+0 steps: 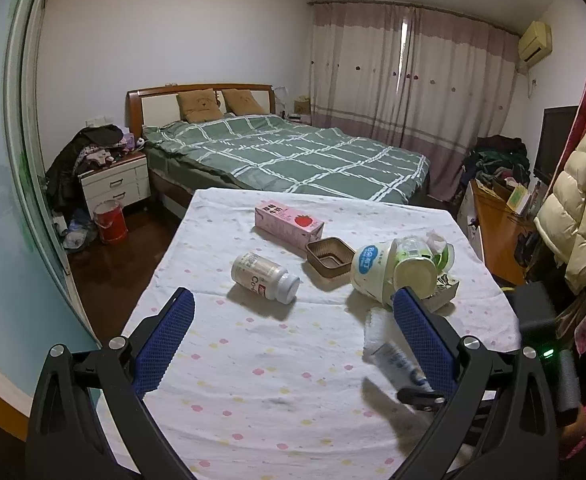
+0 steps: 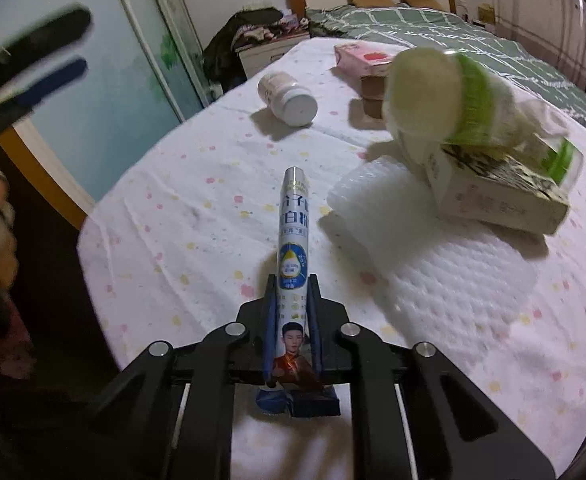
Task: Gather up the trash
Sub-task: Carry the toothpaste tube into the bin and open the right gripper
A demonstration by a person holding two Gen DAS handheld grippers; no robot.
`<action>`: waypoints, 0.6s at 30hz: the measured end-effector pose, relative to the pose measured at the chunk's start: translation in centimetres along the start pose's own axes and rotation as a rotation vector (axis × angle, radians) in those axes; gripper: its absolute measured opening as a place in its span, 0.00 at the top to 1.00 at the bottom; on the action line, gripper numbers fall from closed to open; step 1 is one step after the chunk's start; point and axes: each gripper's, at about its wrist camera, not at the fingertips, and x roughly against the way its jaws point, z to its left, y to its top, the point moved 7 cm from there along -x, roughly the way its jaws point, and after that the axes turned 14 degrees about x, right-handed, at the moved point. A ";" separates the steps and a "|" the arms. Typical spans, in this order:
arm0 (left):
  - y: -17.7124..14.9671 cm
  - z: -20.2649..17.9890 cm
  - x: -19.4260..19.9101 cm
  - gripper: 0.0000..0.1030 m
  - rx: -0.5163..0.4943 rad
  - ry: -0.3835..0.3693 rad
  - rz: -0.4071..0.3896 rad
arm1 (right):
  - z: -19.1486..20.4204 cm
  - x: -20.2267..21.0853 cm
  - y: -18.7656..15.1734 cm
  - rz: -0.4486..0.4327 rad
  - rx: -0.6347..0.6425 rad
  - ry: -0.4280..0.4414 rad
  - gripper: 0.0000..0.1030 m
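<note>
Right gripper (image 2: 293,312): clamped on the lower body of a toothpaste tube (image 2: 293,248), which points away over the table (image 2: 165,208).
Left gripper (image 1: 293,320): fingers wide apart, nothing between them, hovering over the cloth.
Tube handling: likely light and soft, squashing under pressure; a hold across the flat body near the crimped end looks safest.
Remaining trash: white bottle (image 1: 263,277), pink carton (image 1: 289,224), brown tray (image 1: 330,258), stacked cups (image 1: 397,268), all lying farther along the table.

Left gripper (image 1: 293,300) fingers apart above white bottle (image 1: 264,272).
</note>
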 end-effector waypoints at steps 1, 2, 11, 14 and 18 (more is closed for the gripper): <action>-0.1 -0.1 -0.1 0.05 -0.001 -0.004 0.004 | -0.3 0.5 -0.1 -0.011 -0.011 -0.001 0.87; -0.2 -0.3 -0.2 0.05 -0.003 -0.007 0.008 | -0.6 1.1 -0.3 -0.022 -0.023 -0.003 0.87; -1.3 -2.6 -1.5 0.05 -0.042 -0.030 0.046 | -8.0 8.2 -4.4 -0.111 -0.213 -0.173 0.87; -1.8 -3.6 -2.2 0.05 -0.054 -0.043 0.065 | -12.4 11.1 -7.1 -0.125 -0.314 -0.280 0.87; -2.6 -5.0 -3.2 0.05 -0.075 -0.060 0.094 | -17.8 14.1 -10.5 -0.130 -0.429 -0.428 0.87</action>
